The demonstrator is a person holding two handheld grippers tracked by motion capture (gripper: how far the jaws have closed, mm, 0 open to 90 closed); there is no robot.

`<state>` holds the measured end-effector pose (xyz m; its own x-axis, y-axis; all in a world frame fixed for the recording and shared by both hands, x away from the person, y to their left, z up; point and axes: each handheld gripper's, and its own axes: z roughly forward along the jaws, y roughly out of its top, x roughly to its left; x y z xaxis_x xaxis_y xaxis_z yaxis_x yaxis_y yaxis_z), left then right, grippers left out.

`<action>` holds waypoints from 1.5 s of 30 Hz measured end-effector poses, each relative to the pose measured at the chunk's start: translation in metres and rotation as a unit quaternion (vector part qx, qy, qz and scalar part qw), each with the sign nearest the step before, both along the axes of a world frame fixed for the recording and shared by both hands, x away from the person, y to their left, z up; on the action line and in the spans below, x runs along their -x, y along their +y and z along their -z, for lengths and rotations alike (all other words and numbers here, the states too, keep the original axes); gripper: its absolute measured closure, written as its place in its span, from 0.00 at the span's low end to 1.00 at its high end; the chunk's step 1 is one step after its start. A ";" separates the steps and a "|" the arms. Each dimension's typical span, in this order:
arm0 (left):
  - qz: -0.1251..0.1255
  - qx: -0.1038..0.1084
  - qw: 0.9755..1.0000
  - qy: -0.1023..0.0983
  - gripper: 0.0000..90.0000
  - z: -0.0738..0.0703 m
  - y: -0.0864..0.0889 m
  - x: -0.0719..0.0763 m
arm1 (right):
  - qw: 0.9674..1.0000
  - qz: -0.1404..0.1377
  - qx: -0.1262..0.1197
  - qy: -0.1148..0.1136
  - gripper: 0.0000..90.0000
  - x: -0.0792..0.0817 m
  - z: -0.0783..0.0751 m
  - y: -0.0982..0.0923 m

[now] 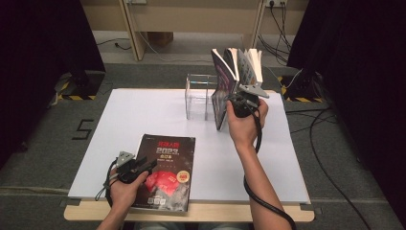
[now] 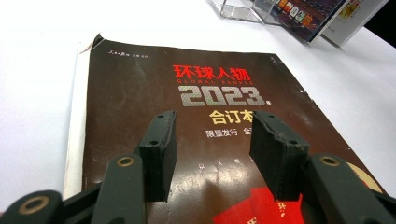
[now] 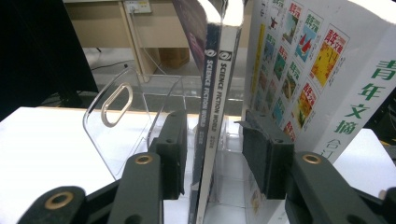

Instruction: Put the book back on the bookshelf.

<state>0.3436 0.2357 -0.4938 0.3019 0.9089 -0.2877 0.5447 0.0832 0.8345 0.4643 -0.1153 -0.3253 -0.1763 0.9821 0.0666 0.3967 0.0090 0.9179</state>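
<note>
A dark magazine with red title and "2023" on its cover lies flat near the table's front edge. My left gripper hovers open just over its cover, with nothing between the pads. Two thin "Science Fiction World" magazines stand upright beside a thick white book. My right gripper straddles the two thin spines. A gap shows between them and the right pad, so it is open.
A clear acrylic rack with an oval-handled divider stands at the back of the white tabletop, left of the upright books. Dark curtains hang on both sides, and cables lie on the floor at the right.
</note>
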 end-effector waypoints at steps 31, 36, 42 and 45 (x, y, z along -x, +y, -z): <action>-0.010 -0.010 1.000 -0.006 0.55 -0.002 0.006 -0.002 | 0.998 -0.035 -0.012 0.056 0.69 0.021 0.024 -0.001; -0.014 -0.013 1.000 -0.006 0.54 -0.002 0.008 -0.003 | 0.996 -0.039 -0.009 0.074 0.69 0.025 0.037 -0.001; -0.022 -0.021 1.000 -0.002 0.53 -0.004 0.014 -0.006 | 0.995 -0.043 -0.006 0.093 0.69 0.028 0.051 -0.003; -0.028 -0.022 0.999 0.002 0.52 -0.004 0.017 -0.008 | 0.994 -0.045 -0.004 0.104 0.69 0.029 0.058 -0.004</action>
<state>0.3518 0.2531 -0.4895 0.2500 0.9361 -0.2475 0.5438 0.0758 0.8358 0.4349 -0.1194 -0.3833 -0.2454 0.9622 0.1181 0.5750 0.0464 0.8168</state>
